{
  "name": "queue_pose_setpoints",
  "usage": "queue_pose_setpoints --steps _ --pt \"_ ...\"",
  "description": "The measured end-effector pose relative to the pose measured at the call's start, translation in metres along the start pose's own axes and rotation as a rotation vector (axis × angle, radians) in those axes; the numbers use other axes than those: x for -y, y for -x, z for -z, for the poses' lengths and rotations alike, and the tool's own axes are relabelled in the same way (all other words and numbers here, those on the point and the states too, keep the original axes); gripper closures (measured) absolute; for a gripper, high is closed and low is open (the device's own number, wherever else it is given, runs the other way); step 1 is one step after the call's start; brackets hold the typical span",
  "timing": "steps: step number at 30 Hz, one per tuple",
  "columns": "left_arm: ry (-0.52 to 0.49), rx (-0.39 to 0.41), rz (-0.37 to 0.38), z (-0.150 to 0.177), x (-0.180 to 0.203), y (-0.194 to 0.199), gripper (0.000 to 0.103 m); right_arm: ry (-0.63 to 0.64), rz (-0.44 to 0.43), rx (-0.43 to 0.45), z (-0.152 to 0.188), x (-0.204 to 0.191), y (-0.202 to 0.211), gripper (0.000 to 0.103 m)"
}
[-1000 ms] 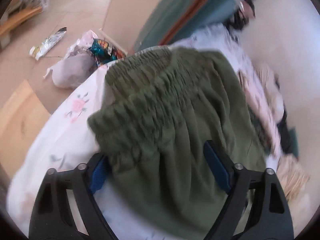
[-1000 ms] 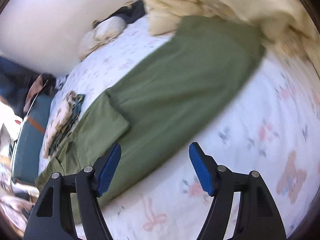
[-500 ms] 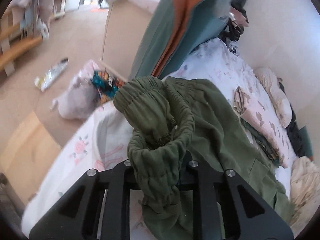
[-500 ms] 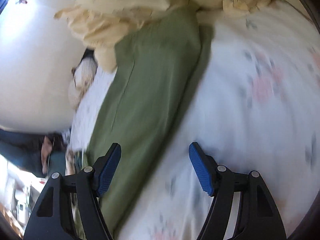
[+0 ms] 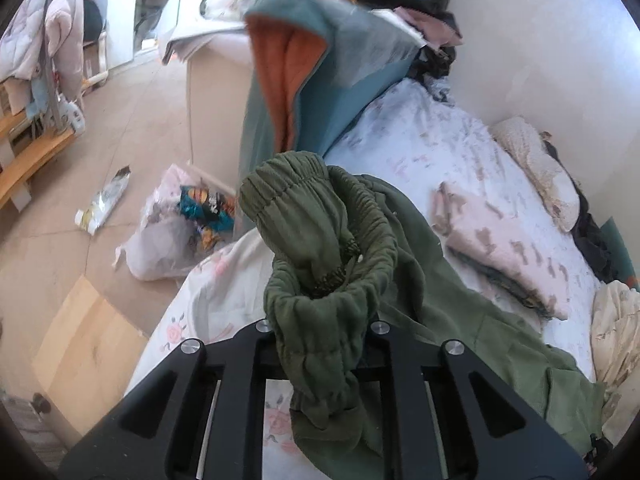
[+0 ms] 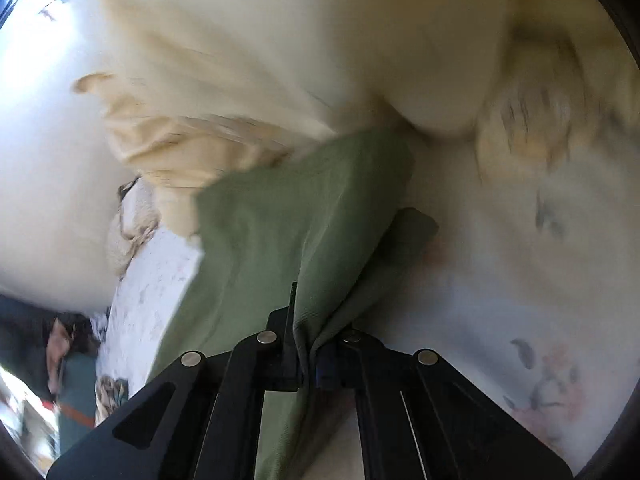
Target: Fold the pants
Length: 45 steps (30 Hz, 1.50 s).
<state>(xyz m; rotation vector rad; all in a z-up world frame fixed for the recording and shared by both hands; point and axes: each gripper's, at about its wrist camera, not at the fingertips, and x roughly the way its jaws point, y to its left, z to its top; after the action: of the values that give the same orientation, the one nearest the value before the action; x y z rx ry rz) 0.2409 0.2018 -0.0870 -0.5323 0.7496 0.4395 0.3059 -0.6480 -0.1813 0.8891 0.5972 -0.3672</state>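
Observation:
The olive green pants (image 5: 304, 220) lie along a bed with a floral sheet (image 5: 420, 148). In the left wrist view the gathered elastic waistband is bunched and lifted off the sheet. It sits between the jaws of my left gripper (image 5: 320, 322), which are closing on it. The rest of the pants trails away to the right across the bed. In the right wrist view, my right gripper (image 6: 308, 344) is shut on a pinched fold of a pants leg (image 6: 288, 220) near its end. The leg's hem lies against cream bedding (image 6: 280, 60).
A folded pink garment (image 5: 504, 248) lies on the bed beside the pants. A teal blanket with orange lining (image 5: 288, 64) hangs at the bed's end. On the floor to the left sit a plastic bag (image 5: 168, 240) and flat cardboard (image 5: 80, 344).
My left gripper closed on the waistband and raised it off the sheet. My right gripper moved along the leg toward the cream bedding and shut on the fabric there.

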Motion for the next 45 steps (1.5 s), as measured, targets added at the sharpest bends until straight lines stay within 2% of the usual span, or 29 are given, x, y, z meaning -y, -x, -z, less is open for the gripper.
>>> queue_pose_setpoints --steps 4,9,18,22,24,27,29,30,32,33,35,37,38,40,43,45 --pt "-0.011 0.016 0.046 -0.016 0.001 0.027 0.092 0.015 -0.018 0.004 -0.011 -0.012 0.032 0.102" --pt "-0.021 0.006 0.056 -0.036 -0.025 0.070 0.092 0.030 0.040 -0.013 -0.006 -0.015 0.081 0.102" --pt "-0.043 -0.182 -0.035 -0.026 -0.136 0.115 0.092 0.038 0.205 -0.188 0.071 0.005 0.170 0.102" --pt "-0.075 -0.271 -0.093 -0.007 -0.171 0.104 0.092 0.048 0.318 -0.274 0.101 0.019 0.176 0.101" --pt "-0.108 -0.293 -0.105 0.002 -0.175 0.093 0.092 0.050 0.358 -0.341 0.113 0.029 0.168 0.095" --pt "-0.167 -0.312 -0.133 0.011 -0.173 0.082 0.092 0.179 0.489 -0.395 0.127 0.030 0.167 0.077" --pt "-0.187 -0.321 -0.138 0.015 -0.170 0.080 0.091 0.252 0.581 -0.389 0.127 0.018 0.175 0.059" --pt "-0.187 -0.322 -0.140 0.016 -0.168 0.081 0.091 0.290 0.614 -0.367 0.127 0.008 0.182 0.056" --pt "-0.190 -0.315 -0.132 0.017 -0.167 0.084 0.091 0.389 0.613 -0.286 0.129 -0.027 0.203 0.056" --pt "-0.204 -0.304 -0.126 0.018 -0.163 0.086 0.091 0.430 0.595 -0.250 0.136 -0.043 0.213 0.056" --pt "-0.235 -0.300 -0.126 0.017 -0.159 0.088 0.091 0.538 0.449 -0.240 0.165 -0.089 0.226 0.056" --pt "-0.258 -0.305 -0.121 0.019 -0.155 0.088 0.091 0.619 0.197 -0.342 0.219 -0.142 0.230 0.056" --pt "-0.264 -0.306 -0.116 0.019 -0.153 0.089 0.091 0.640 0.104 -0.389 0.245 -0.161 0.231 0.057" --pt "-0.275 -0.301 -0.103 0.018 -0.150 0.090 0.091 0.671 -0.094 -0.526 0.318 -0.207 0.228 0.061" --pt "-0.280 -0.296 -0.089 0.019 -0.149 0.092 0.091 0.682 -0.298 -0.732 0.423 -0.256 0.218 0.082" --pt "-0.295 -0.299 -0.085 0.021 -0.147 0.091 0.091 0.697 -0.378 -0.839 0.488 -0.279 0.211 0.085"
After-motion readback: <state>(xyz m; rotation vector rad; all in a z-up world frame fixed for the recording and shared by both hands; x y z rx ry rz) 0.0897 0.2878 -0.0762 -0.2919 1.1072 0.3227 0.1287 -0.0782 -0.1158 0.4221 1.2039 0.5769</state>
